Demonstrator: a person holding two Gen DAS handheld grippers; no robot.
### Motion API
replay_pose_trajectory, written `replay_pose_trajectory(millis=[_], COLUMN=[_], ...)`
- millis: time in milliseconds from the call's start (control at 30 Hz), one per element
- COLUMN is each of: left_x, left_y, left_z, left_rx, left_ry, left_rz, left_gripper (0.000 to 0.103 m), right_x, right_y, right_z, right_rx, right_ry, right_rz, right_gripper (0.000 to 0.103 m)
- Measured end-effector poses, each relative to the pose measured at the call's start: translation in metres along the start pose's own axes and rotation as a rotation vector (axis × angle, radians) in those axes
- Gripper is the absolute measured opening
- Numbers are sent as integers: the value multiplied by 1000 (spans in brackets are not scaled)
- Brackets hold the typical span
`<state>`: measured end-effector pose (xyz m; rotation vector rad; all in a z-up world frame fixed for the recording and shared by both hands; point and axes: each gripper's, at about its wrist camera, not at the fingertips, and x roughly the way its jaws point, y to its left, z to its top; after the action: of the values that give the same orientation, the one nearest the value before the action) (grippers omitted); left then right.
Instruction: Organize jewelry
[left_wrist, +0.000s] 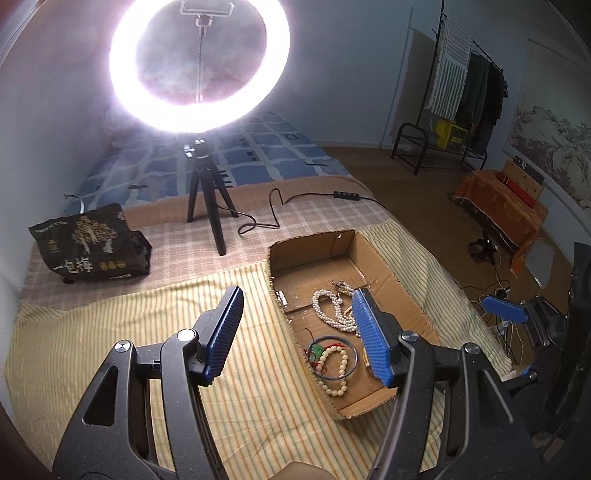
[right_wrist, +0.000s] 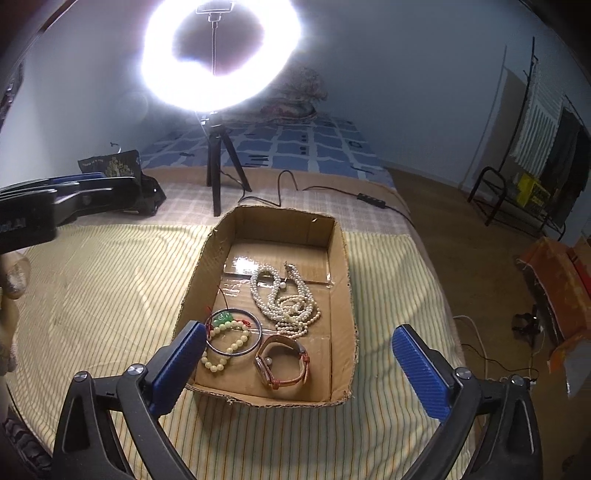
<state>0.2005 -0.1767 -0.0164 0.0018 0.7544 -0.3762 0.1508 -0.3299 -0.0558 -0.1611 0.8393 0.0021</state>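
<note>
Inside the cardboard box (right_wrist: 341, 266) on the bed lie pearl necklaces (right_wrist: 284, 299), bracelets (right_wrist: 231, 338) and a watch (right_wrist: 282, 362), just ahead of the right tool (right_wrist: 299, 363), spread wide and empty; the left tool (left_wrist: 295, 336), half-open, holds nothing.

- Ring light (right_wrist: 221, 55) blazing on its black tripod (right_wrist: 218, 173)
- Dark printed bag (left_wrist: 92, 243) lying left of it
- Clothes rack (left_wrist: 469, 85) against the far wall
</note>
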Motion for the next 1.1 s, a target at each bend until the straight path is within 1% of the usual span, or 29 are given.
replay_pose_trajectory(millis=[233, 400, 433, 500, 567, 667, 800, 900, 1033, 1100], left_x=[-30, -56, -62, -75, -88, -104, -119, -127, -134, -137], left_y=[11, 21, 22, 26, 27, 29, 31, 28, 22, 19], left_z=[-4, -9, -11, -14, -17, -22, -30, -38, -45, -47], left_rx=[9, 6, 8, 6, 6, 9, 10, 26, 47, 55], left_ry=[-35, -61, -67, -82, -96, -112, -125, -131, -142, -146], left_rz=[27, 36, 40, 41, 39, 35, 37, 47, 63, 62], left_gripper=[63, 64, 65, 76, 80, 81, 87, 87, 88, 96], right_x=[-21, -52, -56, -68, -79, -92, -105, -109, -107, -104], right_y=[6, 11, 11, 12, 14, 16, 19, 19, 18, 19], right_z=[4, 9, 11, 13, 14, 16, 18, 15, 8, 5], right_rx=[21, 33, 34, 41, 49, 49, 57, 73, 90, 85], right_ry=[-35, -98, -106, -130, -152, -173, -205, -227, -230, -230], right_rz=[-19, -39, -42, -50, -55, -65, -78, -79, -68, -68], right_gripper=[103, 103, 103, 103, 103, 103, 103, 103, 103, 103])
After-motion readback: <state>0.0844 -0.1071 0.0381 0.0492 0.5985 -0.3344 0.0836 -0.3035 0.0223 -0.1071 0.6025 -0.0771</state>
